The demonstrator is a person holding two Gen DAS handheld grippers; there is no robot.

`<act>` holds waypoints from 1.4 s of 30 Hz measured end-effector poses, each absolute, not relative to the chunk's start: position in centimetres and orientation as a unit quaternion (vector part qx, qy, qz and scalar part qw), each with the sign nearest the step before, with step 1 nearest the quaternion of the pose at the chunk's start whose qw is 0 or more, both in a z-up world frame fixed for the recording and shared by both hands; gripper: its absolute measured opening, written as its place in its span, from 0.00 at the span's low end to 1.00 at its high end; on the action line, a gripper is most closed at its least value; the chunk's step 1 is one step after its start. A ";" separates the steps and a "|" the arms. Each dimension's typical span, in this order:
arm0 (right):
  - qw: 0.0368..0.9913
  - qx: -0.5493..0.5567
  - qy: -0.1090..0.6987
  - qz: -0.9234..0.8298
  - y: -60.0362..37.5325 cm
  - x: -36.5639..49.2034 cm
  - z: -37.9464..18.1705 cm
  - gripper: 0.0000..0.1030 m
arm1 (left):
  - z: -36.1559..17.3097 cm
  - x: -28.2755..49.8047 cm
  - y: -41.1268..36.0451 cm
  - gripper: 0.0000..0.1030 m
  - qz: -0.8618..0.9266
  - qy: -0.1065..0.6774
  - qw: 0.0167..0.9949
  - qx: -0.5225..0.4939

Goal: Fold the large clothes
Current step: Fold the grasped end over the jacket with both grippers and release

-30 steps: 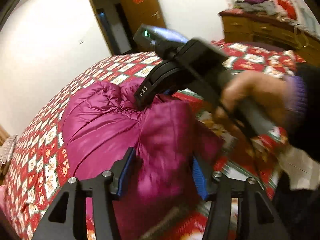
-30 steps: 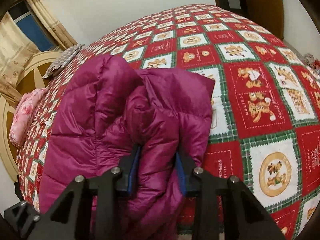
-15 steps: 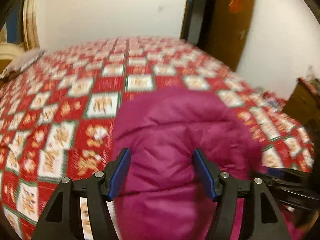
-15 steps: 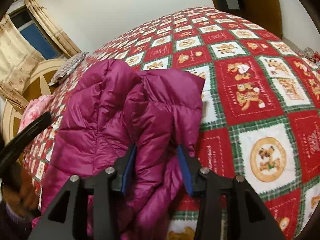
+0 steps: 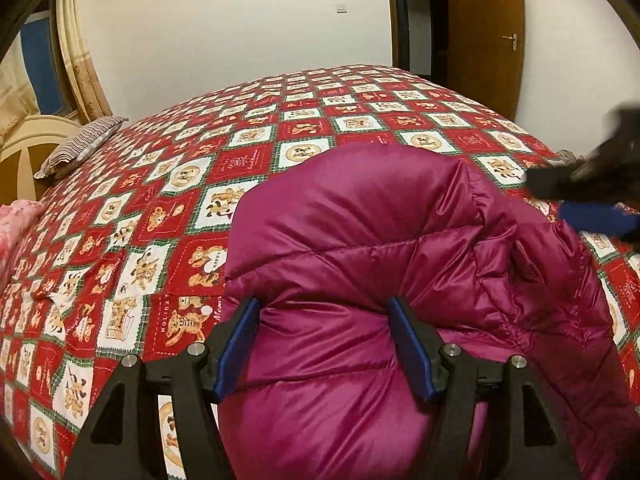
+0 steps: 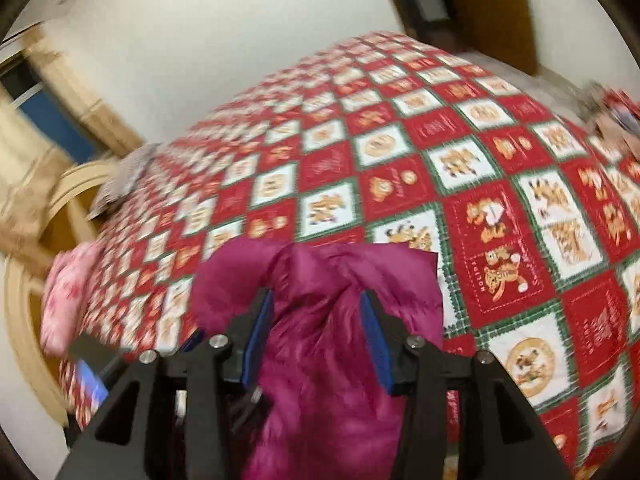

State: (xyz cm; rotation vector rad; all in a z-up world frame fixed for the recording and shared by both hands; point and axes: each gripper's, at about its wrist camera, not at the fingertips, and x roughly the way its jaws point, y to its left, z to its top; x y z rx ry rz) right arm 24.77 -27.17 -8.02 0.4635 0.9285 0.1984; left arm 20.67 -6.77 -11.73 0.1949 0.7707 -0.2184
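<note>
A magenta puffer jacket [image 5: 360, 240] lies bunched on the red patchwork quilt [image 5: 248, 136] of a bed. My left gripper [image 5: 323, 304] hovers over its near bulge. The blue pads stand wide apart, with puffy fabric swelling up between them but not pinched. In the right wrist view, which is blurred, my right gripper [image 6: 316, 296] is above a folded ridge of the jacket [image 6: 320, 272]. Its jaws are opening, with that ridge still between the pads. The right gripper [image 5: 560, 200] also shows blurred at the jacket's right edge in the left wrist view.
A striped pillow [image 5: 80, 148] and a cream headboard [image 5: 24, 144] are at the far left, with a pink cloth [image 5: 16, 216] near them. A brown door [image 5: 484, 40] stands beyond the bed. The quilt [image 6: 500, 160] stretches wide behind and to the right of the jacket.
Both grippers let go of the jacket folds and their jaws widened. The left gripper swung round to look along the bed. The right gripper rose, so the jacket looks smaller.
</note>
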 end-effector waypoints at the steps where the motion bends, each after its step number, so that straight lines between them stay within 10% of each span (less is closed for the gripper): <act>1: 0.856 0.230 0.454 0.086 -27.0 25.5 -9.4 0.48 | -11.8 20.7 -6.8 0.66 -0.106 0.374 0.916 0.095; 42: 0.894 0.136 0.422 0.062 -26.2 26.8 -16.6 0.58 | -14.6 30.1 -9.6 0.69 -0.056 0.410 0.903 0.112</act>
